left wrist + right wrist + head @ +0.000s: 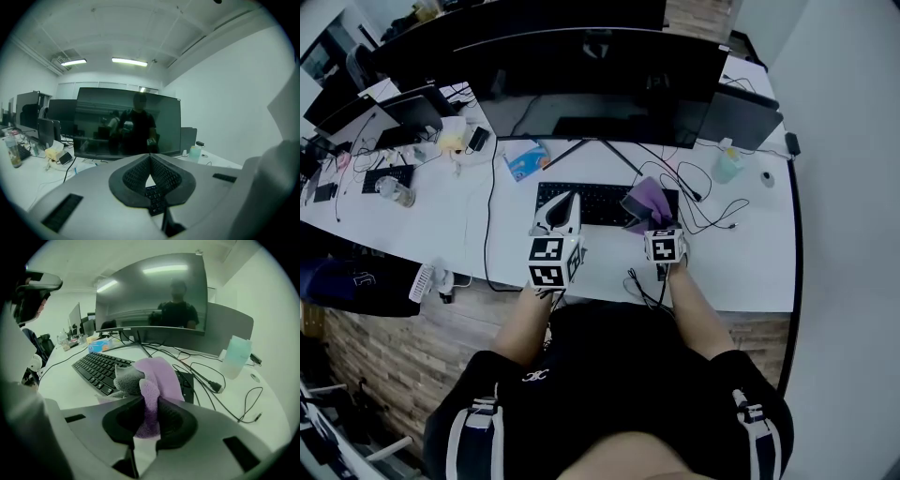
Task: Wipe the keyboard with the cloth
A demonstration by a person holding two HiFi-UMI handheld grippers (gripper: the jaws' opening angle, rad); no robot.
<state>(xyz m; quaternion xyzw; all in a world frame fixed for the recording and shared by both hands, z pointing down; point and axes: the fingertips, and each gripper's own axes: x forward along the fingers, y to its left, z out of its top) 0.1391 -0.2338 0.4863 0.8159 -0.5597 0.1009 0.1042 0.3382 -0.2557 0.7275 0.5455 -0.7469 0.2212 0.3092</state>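
Observation:
A black keyboard (595,199) lies on the white desk (750,262) in front of the monitor. The purple and grey cloth (645,201) is bunched over its right end. My right gripper (651,223) is shut on that cloth (157,376), which stands up between the pads (176,420), with the keyboard (96,369) just ahead to the left. My left gripper (564,214) hovers over the keyboard's left part. Its jaws are shut with nothing in them (150,158), and a few keys (154,197) show through the gap below.
A wide dark monitor (591,75) stands behind the keyboard on a thin-legged stand. Loose black cables (712,211) trail to the right, near a pale bottle (728,165). A blue box (525,159) sits at the left. The desk's front edge is close to my body.

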